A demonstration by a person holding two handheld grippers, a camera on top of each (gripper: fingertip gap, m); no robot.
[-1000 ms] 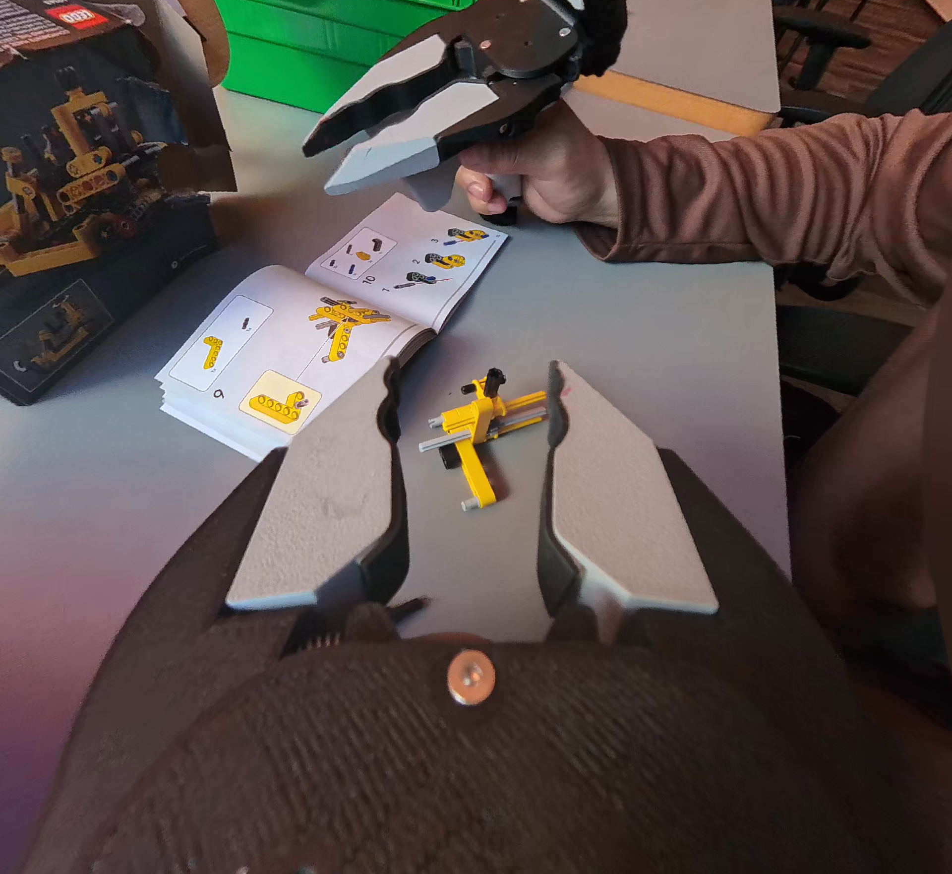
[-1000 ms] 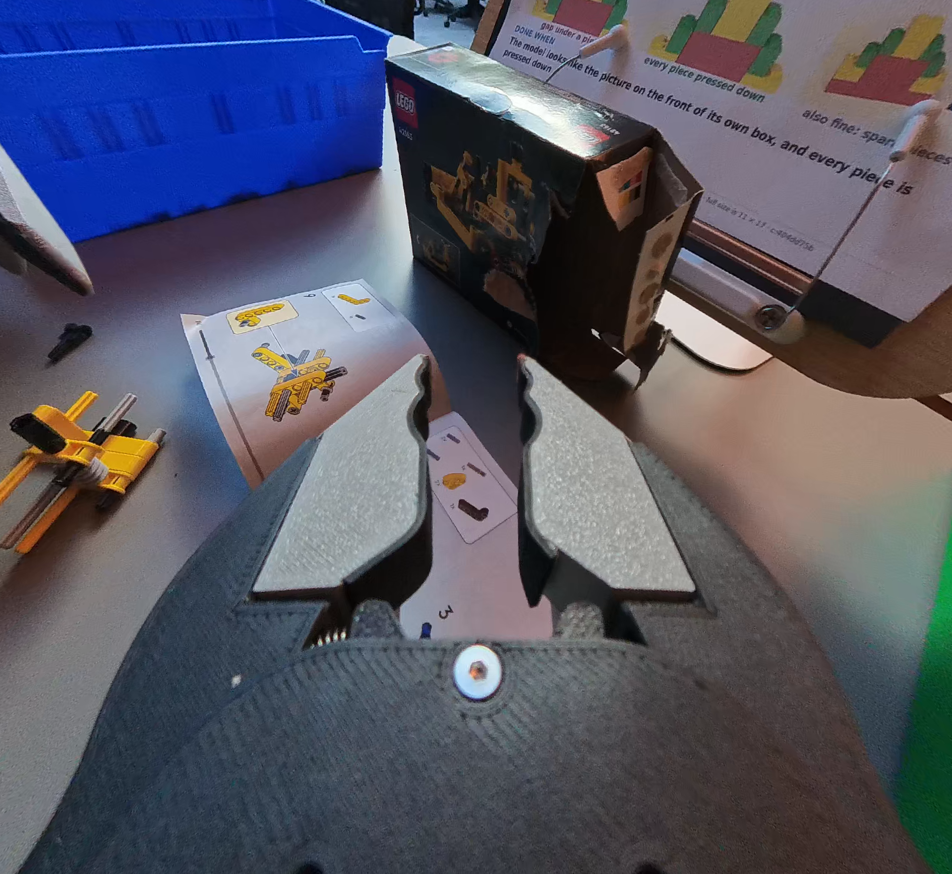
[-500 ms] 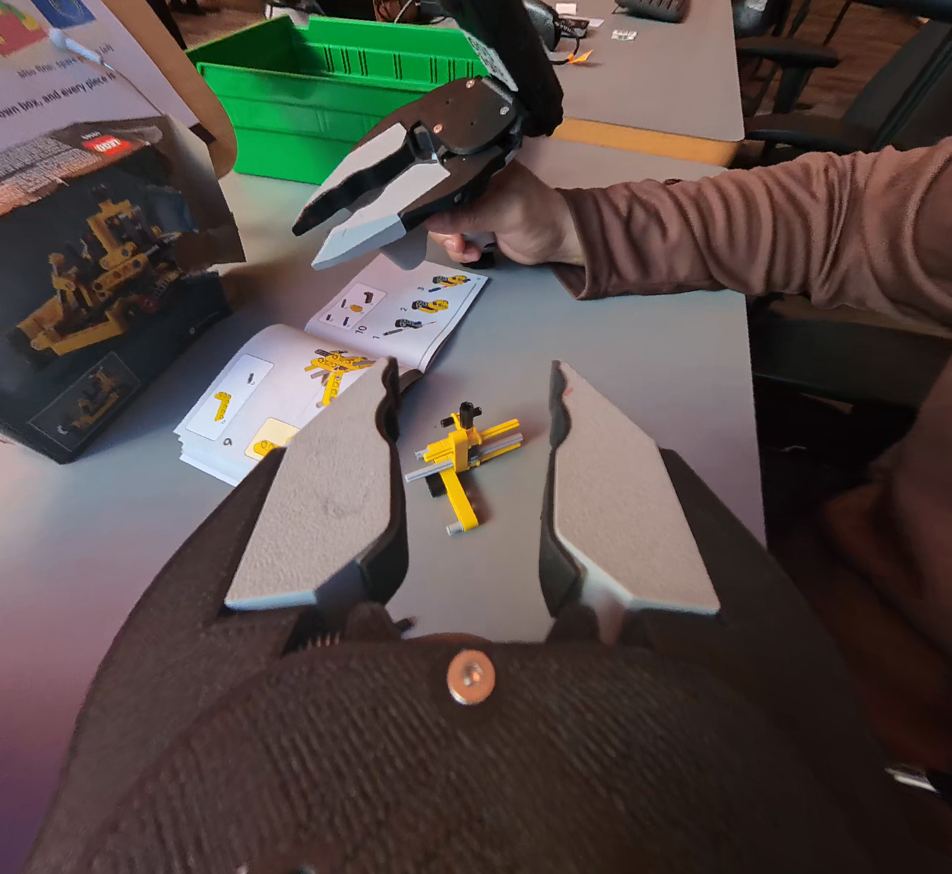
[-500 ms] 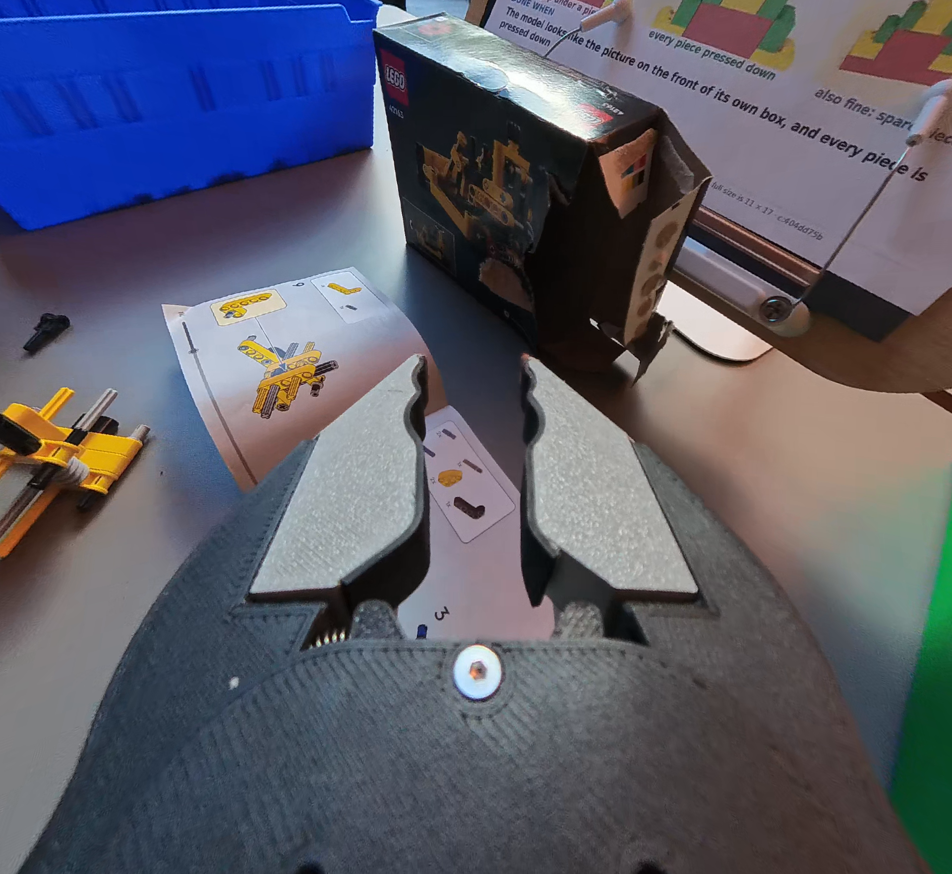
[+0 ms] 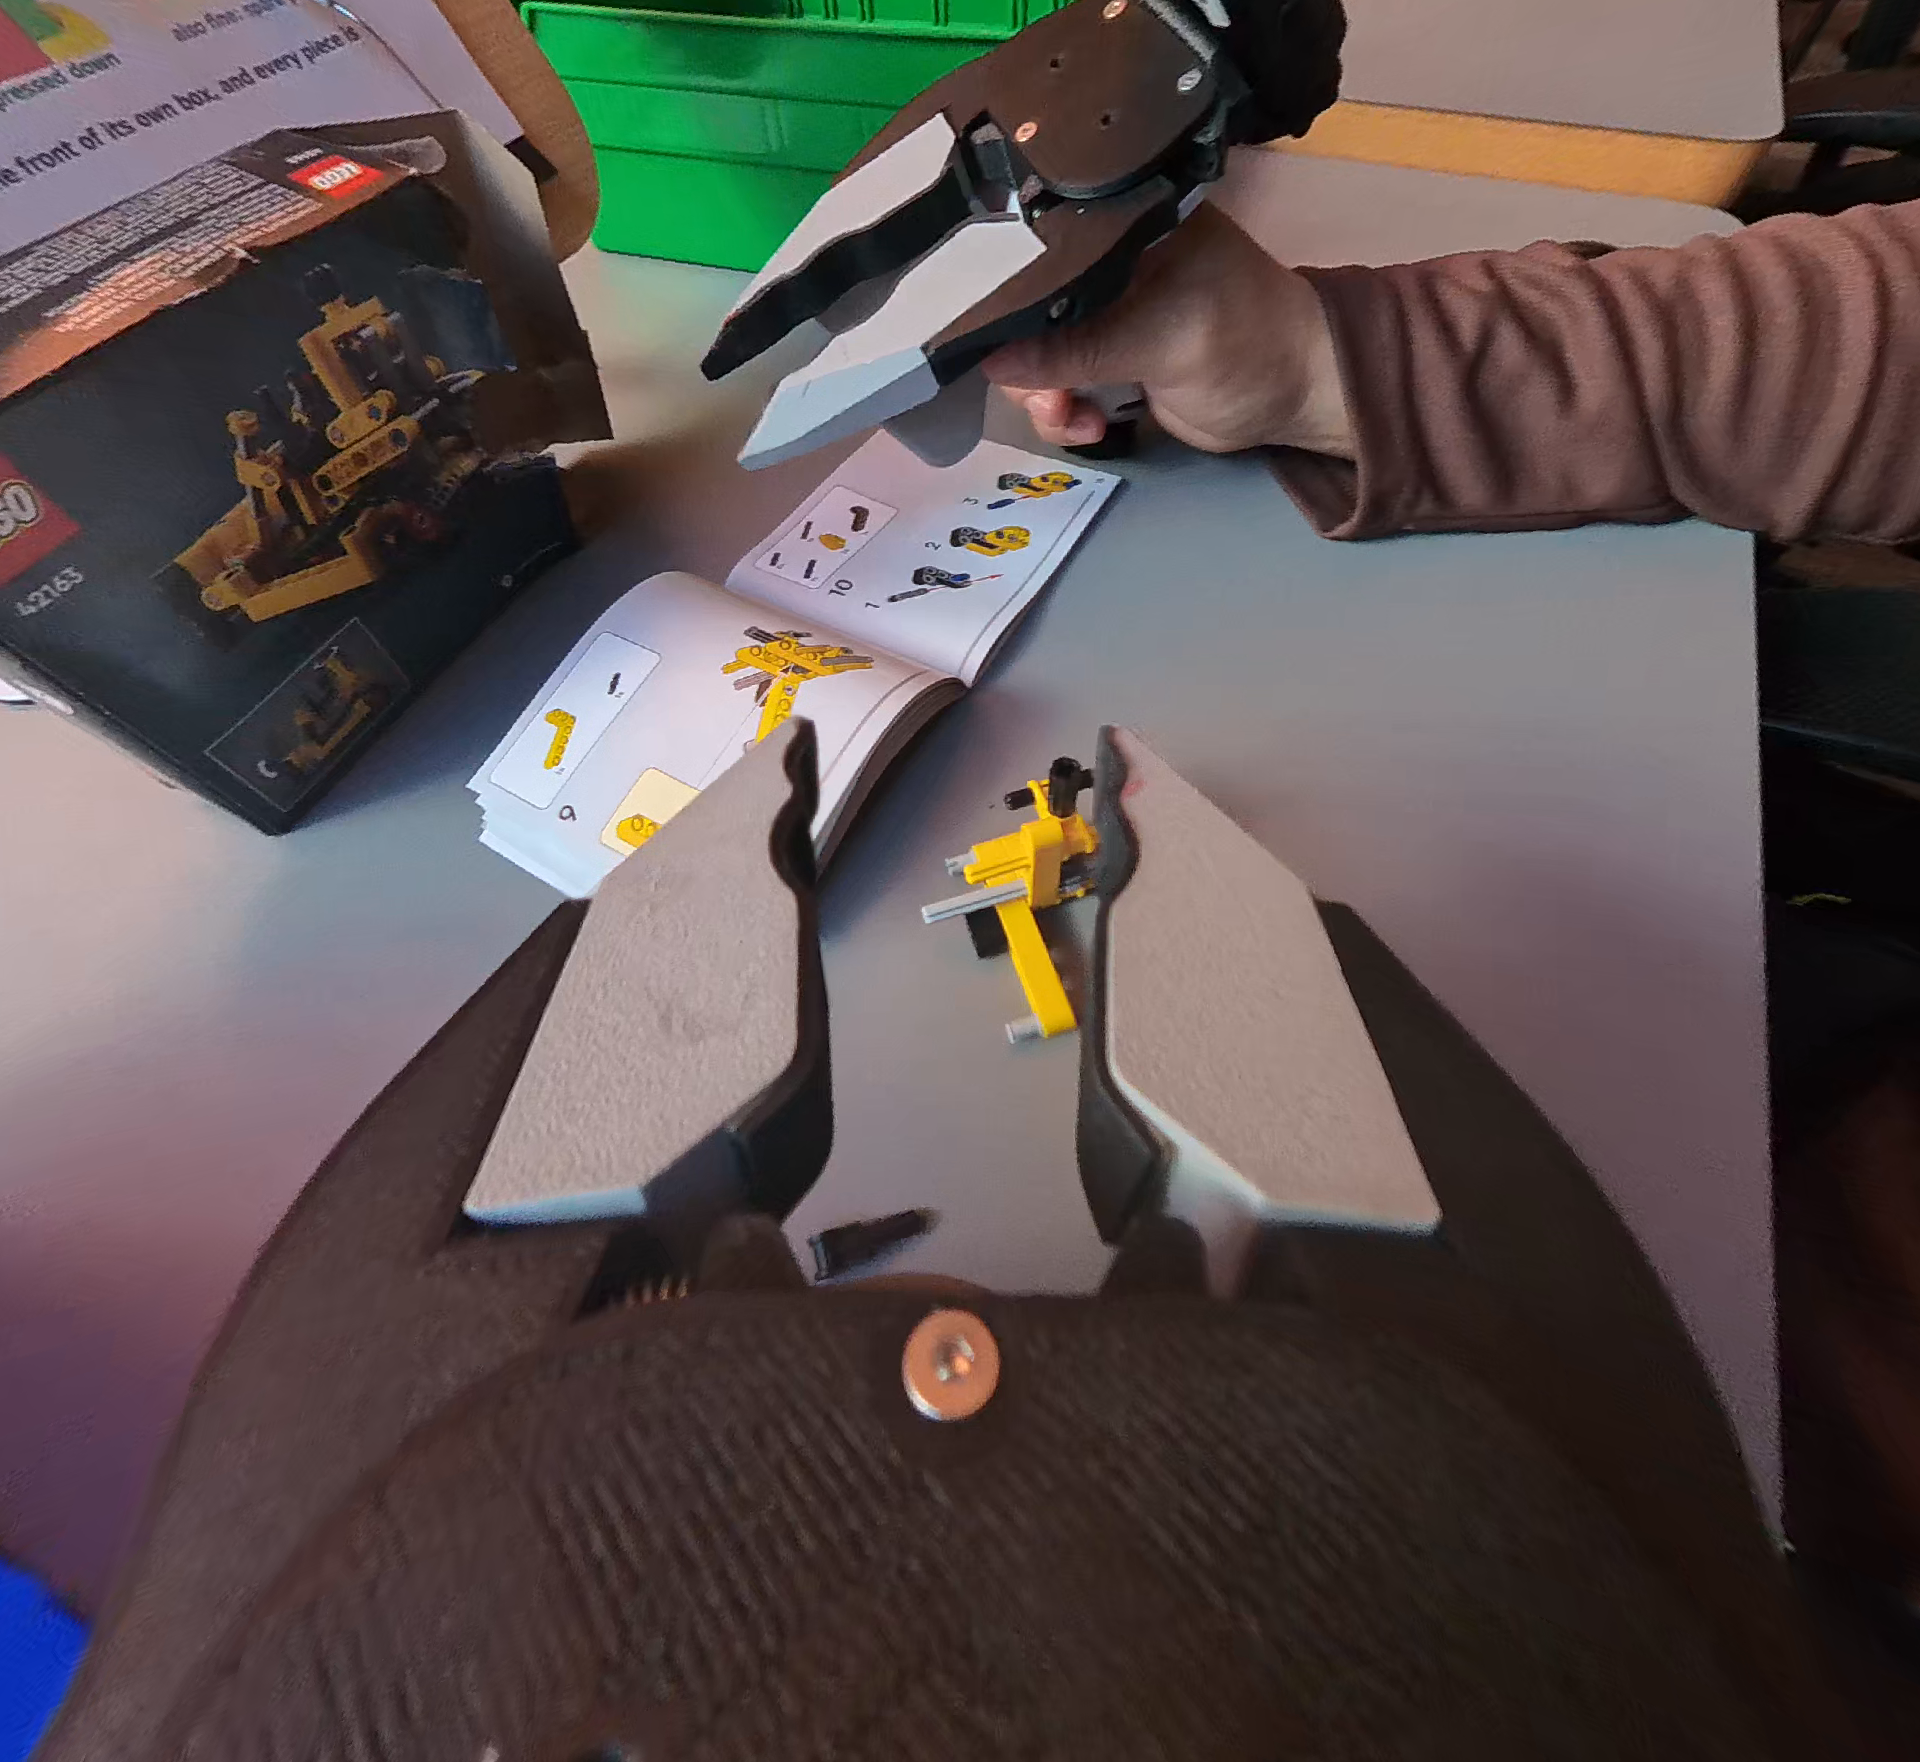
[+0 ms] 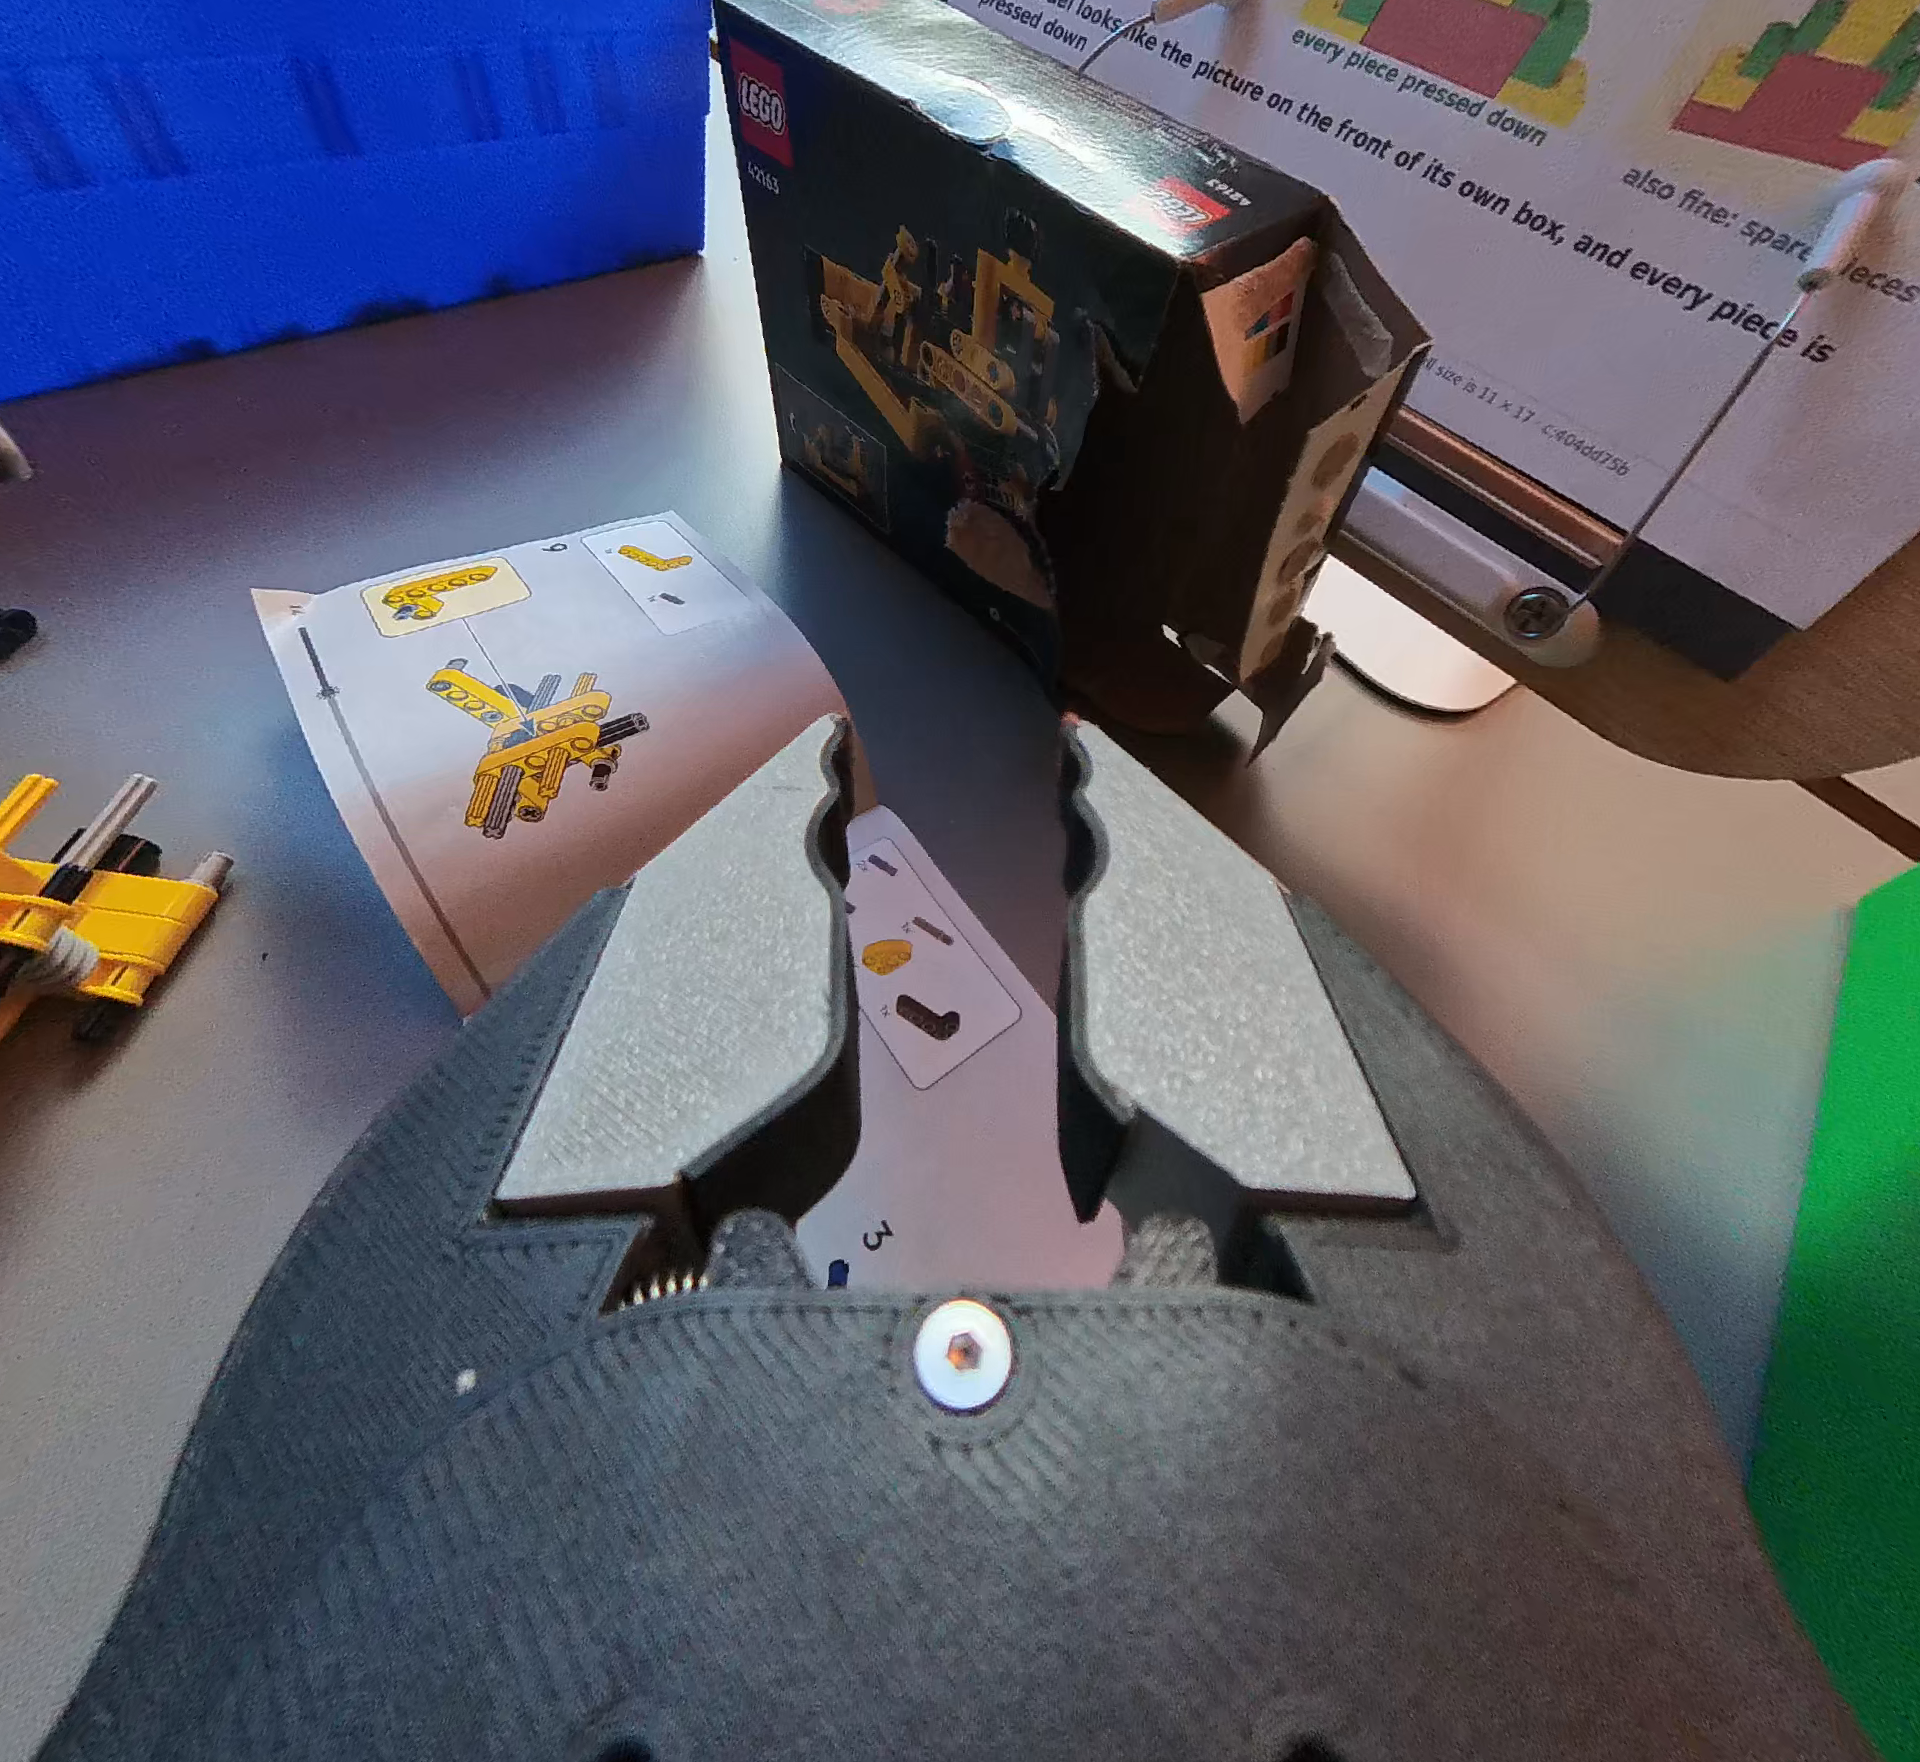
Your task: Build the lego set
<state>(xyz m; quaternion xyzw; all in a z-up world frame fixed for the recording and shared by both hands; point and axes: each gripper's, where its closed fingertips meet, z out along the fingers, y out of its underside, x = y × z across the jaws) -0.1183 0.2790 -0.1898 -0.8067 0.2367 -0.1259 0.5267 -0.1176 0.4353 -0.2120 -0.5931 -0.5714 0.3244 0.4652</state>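
Note:
A small yellow and grey brick assembly [image 5: 1023,891] lies on the grey table [image 5: 1403,777]. My left gripper [image 5: 951,756] hovers above it, open and empty, with the assembly under the gap close to the right finger [image 5: 1226,985]. A loose black pin [image 5: 868,1239] lies near the base of the jaws. My right gripper [image 6: 951,746] is open and empty, held over the open instruction booklet [image 6: 540,673]. It also shows in the left wrist view [image 5: 790,403], in a person's hand [image 5: 1174,351]. The assembly shows at the left edge of the right wrist view [image 6: 94,912].
A black and yellow set box [image 5: 249,465] stands left of the booklet [image 5: 727,673], torn open at one end [image 6: 1299,424]. A green bin [image 5: 790,60] is behind, a blue bin [image 6: 312,112] to the side. A printed board [image 6: 1507,102] leans behind the box. The loose black pin [image 5: 868,1239] is about 11 centimeters from my left fingertips.
My left gripper has drifted left, so the assembly now sits under its right finger. My right gripper has moved a little closer to the box. Both jaws stay open.

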